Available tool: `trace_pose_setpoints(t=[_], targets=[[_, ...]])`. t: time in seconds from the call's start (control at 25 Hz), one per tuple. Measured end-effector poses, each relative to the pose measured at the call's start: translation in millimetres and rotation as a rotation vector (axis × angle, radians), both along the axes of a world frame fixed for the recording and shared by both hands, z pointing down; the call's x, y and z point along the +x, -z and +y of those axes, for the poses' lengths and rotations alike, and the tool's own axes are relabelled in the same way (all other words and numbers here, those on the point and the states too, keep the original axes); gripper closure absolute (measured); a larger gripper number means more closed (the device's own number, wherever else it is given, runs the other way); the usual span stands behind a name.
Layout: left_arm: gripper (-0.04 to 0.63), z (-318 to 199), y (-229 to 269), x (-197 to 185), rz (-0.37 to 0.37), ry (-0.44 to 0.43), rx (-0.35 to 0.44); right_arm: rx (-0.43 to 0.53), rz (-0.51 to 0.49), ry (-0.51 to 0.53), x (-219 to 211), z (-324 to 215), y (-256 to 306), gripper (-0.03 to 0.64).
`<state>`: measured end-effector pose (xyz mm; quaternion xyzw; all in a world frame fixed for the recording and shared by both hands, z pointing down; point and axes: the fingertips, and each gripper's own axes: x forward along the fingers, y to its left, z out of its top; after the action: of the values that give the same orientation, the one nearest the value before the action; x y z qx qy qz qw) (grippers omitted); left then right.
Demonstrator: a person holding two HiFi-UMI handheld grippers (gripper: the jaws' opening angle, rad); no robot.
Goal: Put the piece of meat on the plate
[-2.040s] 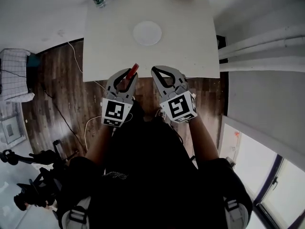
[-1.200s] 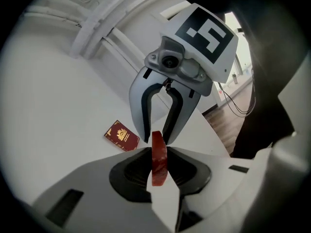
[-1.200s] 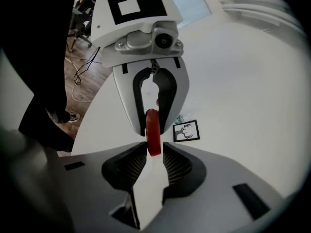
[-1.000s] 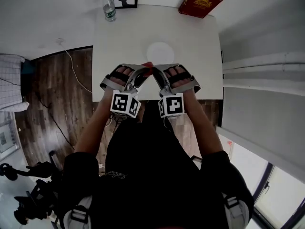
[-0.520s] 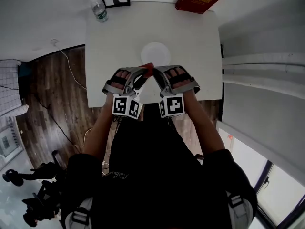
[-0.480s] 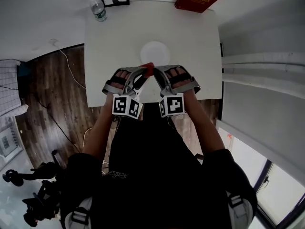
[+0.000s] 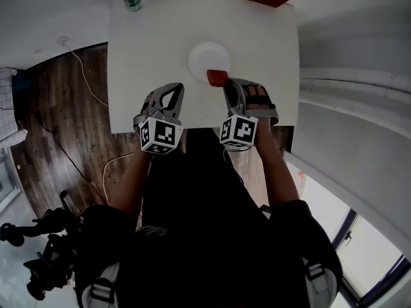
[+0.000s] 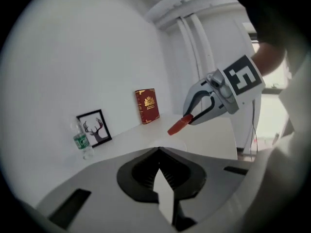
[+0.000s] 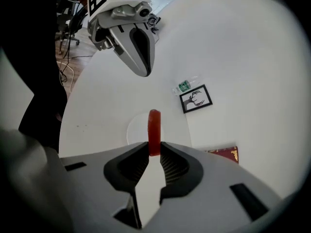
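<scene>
At far left, left tongs (image 7: pixel 171 90) shut tight with nothing between them, hovering above the desk (image 7: pixel 144 50) near its front edge, off to the left of the plate (image 7: pixel 207 55). Further right, piece of meat (image 7: pixel 216 77) clamped by its near end in the right tongs (image 7: pixel 227 84), long axis running straight out ahead toward the plate. Seems to hang over the plate's near rim, not yet resting there. Probably needs only a short reach forward and down on the right, then release.
</scene>
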<state>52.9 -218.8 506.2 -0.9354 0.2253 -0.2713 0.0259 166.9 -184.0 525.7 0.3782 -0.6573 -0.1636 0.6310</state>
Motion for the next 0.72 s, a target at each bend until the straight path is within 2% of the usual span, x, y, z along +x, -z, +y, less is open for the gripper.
trace_pose_setpoints(t=[0.12, 0.2, 0.36, 0.72], targets=[[0.594, 4, -10, 2, 0.112, 0.09, -0.171, -0.013, 0.009, -0.015, 5, -2, -9, 0.531], [0.594, 9, -16, 3, 0.145, 0.114, -0.238, -0.024, 0.021, -0.013, 7, -4, -16, 0.531], [0.594, 17, -26, -3, 0.117, 0.11, -0.258, -0.044, 0.042, -0.017, 8, -8, -27, 0.531], [0.594, 20, -40, -20, 0.106, 0.17, -0.275, -0.103, 0.088, 0.026, 17, -24, -63, 0.531]])
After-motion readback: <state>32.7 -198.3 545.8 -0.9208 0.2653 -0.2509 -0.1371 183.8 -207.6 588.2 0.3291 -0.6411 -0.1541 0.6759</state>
